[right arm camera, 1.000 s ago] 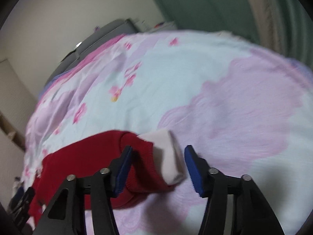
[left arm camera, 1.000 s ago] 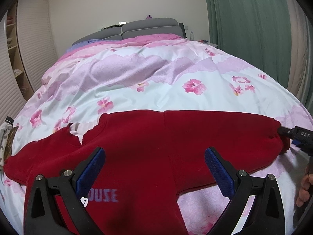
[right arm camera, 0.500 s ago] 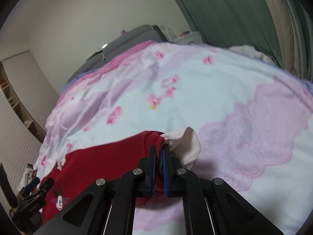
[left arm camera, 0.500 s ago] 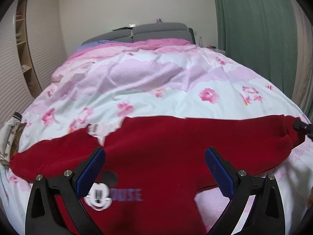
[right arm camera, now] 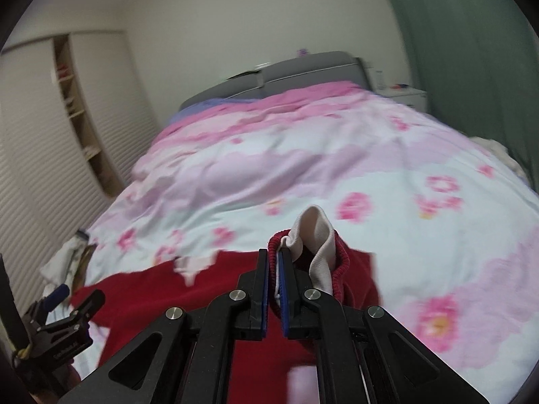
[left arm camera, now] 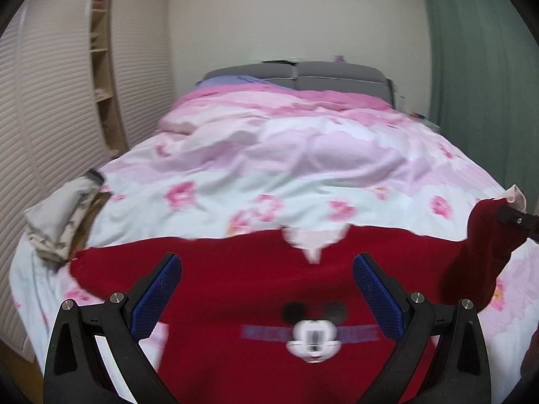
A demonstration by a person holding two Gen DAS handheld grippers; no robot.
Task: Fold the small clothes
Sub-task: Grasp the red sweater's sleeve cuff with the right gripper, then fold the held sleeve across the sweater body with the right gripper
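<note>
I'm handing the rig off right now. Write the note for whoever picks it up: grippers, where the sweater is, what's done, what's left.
Right gripper: shut on the sleeve cuff of the red sweater, with that sleeve lifted off the bed.
Left gripper: open, nothing between the pads, hovering over the sweater's chest print.
Sweater: face up on the floral duvet, collar toward the headboard, other sleeve lying flat and spread out.
Other clothes sit in a pile at the bed's edge.
Done: one cuff gripped and raised.
Left: probably carry that sleeve across the chest, fold the other sleeve, then fold the body.
</note>
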